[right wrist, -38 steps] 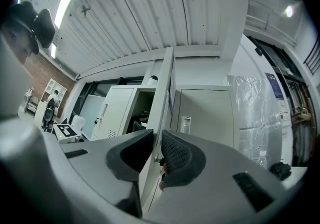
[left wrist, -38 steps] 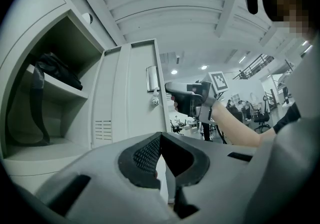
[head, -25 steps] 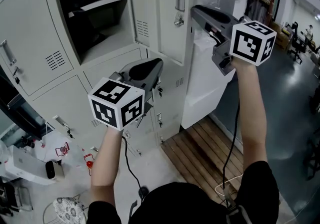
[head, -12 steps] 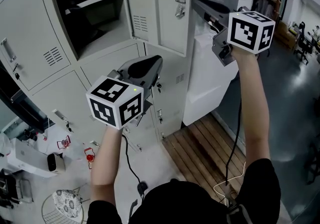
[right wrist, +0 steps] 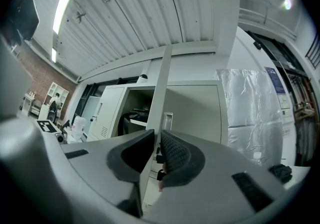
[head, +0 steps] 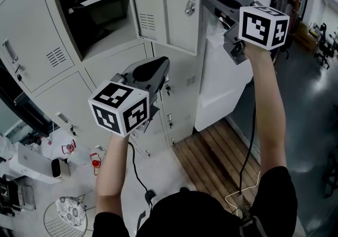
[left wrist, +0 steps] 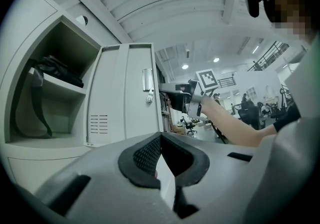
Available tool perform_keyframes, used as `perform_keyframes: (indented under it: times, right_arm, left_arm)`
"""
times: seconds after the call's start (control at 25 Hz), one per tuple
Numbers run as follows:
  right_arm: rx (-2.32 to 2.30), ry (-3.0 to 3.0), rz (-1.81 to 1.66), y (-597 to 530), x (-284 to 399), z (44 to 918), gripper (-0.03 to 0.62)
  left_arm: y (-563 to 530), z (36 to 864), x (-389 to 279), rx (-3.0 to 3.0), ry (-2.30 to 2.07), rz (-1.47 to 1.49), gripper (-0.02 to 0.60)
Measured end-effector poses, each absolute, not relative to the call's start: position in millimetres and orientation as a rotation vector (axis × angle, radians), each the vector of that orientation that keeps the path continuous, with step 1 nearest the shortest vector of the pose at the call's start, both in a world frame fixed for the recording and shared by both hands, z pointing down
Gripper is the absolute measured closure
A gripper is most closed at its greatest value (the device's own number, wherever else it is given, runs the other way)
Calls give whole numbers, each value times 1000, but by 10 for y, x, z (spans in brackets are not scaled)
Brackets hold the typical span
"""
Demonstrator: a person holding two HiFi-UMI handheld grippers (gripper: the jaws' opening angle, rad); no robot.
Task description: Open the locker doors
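A: Since a second ago my right gripper (head: 208,1) has drifted up-frame, and the locker door (head: 166,9) has swung with it.
B: Grip?
A: Fingers clamped on the door edge, top centre. The left gripper (head: 161,67) has its 2 fingers together, empty. I'd pull wider next.

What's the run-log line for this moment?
task: open locker doors | right gripper: jaws clamped on edge of upper door | left gripper: jaws together, empty | upper door: swung open

Locker door (head: 182,9): smooth painted metal, satin grey. Right gripper (right wrist: 156,135) pads (right wrist: 172,154): matt black, dimpled, rubbery. Pallet slats (head: 216,157): bare wood. Floor (head: 311,125): dark, glossy.
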State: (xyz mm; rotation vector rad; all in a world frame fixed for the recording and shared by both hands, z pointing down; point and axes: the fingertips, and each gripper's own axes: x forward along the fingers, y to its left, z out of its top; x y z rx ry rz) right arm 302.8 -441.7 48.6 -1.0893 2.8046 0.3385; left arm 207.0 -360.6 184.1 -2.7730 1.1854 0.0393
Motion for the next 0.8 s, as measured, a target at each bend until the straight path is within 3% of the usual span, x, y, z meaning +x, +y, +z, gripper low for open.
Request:
perform_keyframes:
  times: [0.8]
  right_arm:
    - [-1218, 2745, 281, -4164, 3081, 628, 549]
  left_arm:
    - [-3362, 1833, 1785, -2815, 1127, 50, 563]
